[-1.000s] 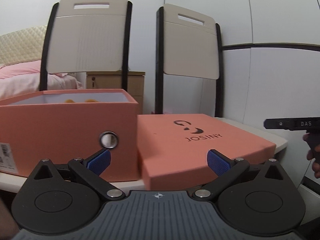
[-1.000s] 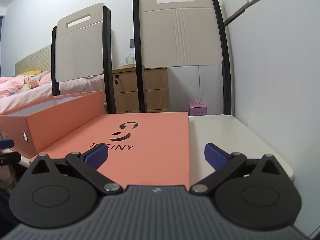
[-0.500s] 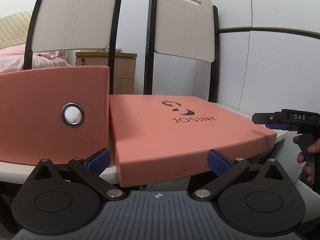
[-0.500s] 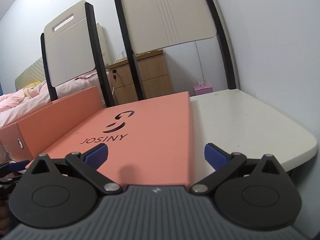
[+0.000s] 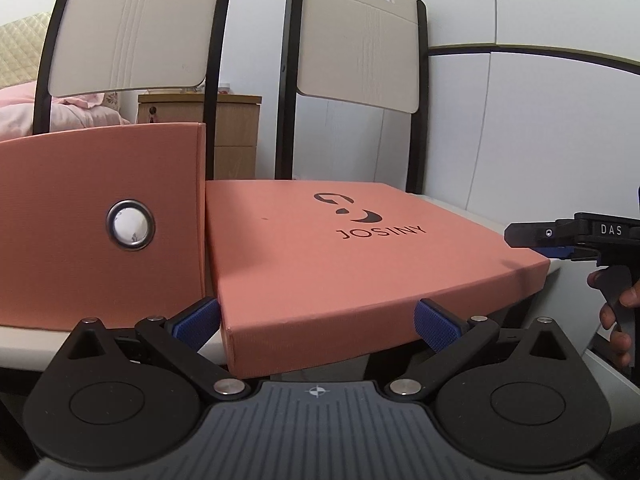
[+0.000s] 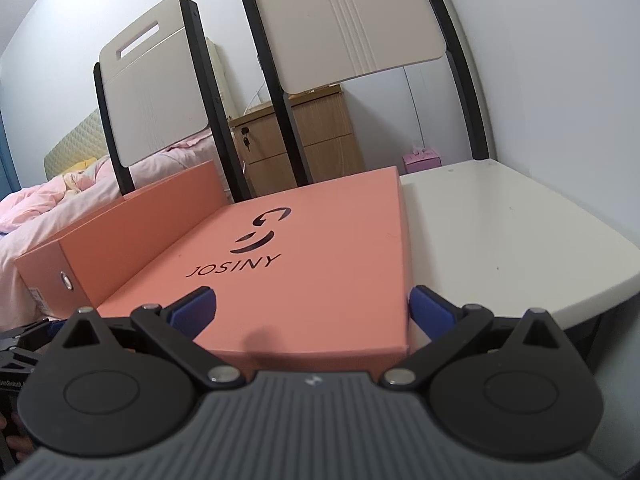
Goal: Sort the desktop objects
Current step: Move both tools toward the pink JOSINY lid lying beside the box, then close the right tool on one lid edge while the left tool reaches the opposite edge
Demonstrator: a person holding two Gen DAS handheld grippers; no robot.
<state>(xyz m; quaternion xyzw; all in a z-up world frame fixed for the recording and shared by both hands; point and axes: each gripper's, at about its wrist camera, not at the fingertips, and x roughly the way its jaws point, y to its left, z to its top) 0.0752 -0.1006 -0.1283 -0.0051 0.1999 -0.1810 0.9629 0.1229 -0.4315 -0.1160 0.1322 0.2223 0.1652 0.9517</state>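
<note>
A salmon box lid marked JOSINY (image 5: 340, 264) (image 6: 304, 272) lies flat on the white table, next to the taller open salmon box (image 5: 96, 220) (image 6: 132, 232). My left gripper (image 5: 316, 326) is open, its blue pads either side of the lid's near front edge. My right gripper (image 6: 312, 312) is open, its pads astride the lid's right front corner. It also shows in the left wrist view (image 5: 560, 240) at the lid's right corner. The box's inside is hidden.
The white table (image 6: 500, 232) extends bare to the right of the lid. Two chairs (image 5: 360, 40) stand behind the table, with a wooden cabinet (image 6: 316, 136), a bed (image 6: 48, 200) and a white wall beyond.
Both grippers have dropped lower and closed in on the lid's front edge. The box's inside has gone out of view. Both stay open.
</note>
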